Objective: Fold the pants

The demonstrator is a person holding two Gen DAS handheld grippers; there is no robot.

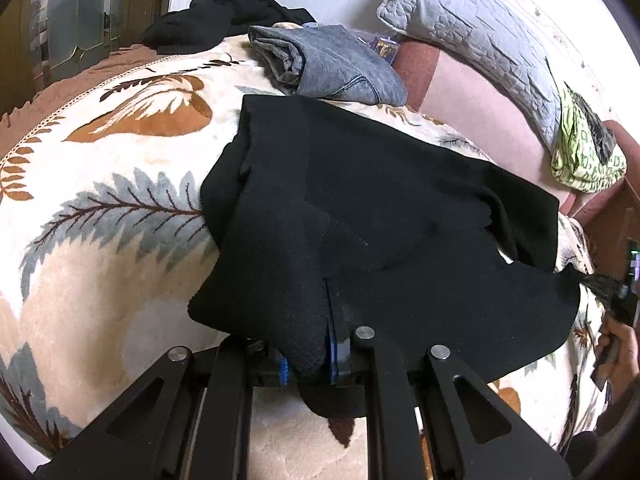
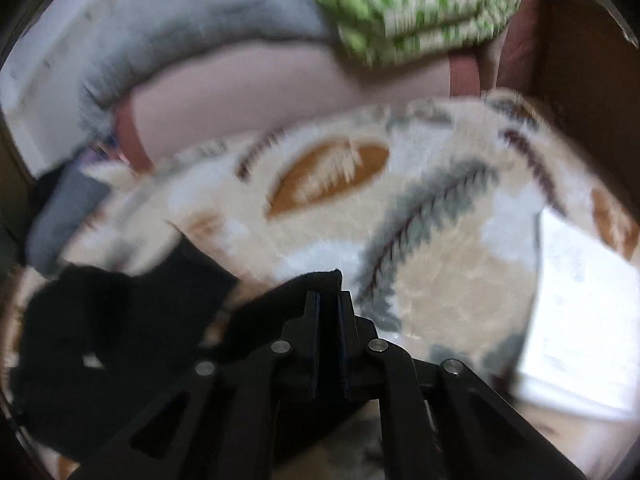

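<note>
Left wrist view: black pants [image 1: 360, 208] lie partly folded on a leaf-patterned blanket [image 1: 120, 208] that covers the bed, spreading up and away from the left gripper [image 1: 310, 356], whose jaws are closed tight on a thick fold of the black cloth; the fold bulges up between the blue pads and hangs a little below them. To the right of these jaws the pants stretch out to a pulled corner, where the right gripper [image 1: 600, 284] pinches the cloth at the frame edge, with a person's hand [image 1: 618, 348] on its handle. Beyond the pants, further from the jaws, sits a folded pair of grey jeans [image 1: 332, 68], and past that a heap of dark clothing [image 1: 224, 16] near the wall. Up and right of the jaws a grey quilted pillow [image 1: 472, 36] leans along the wall, with a green-and-white patterned cloth [image 1: 584, 160] at its end. In the right wrist view, which is blurred, the right gripper [image 2: 329, 300] has its jaws nearly closed on a thin edge of the black pants [image 2: 120, 320], a point of cloth sticking out just past the tips; the rest of the garment trails off to the left of the jaws. Ahead of them lies the blanket [image 2: 440, 260], and a white sheet of paper or cloth [image 2: 580, 320] rests to the right.
</note>
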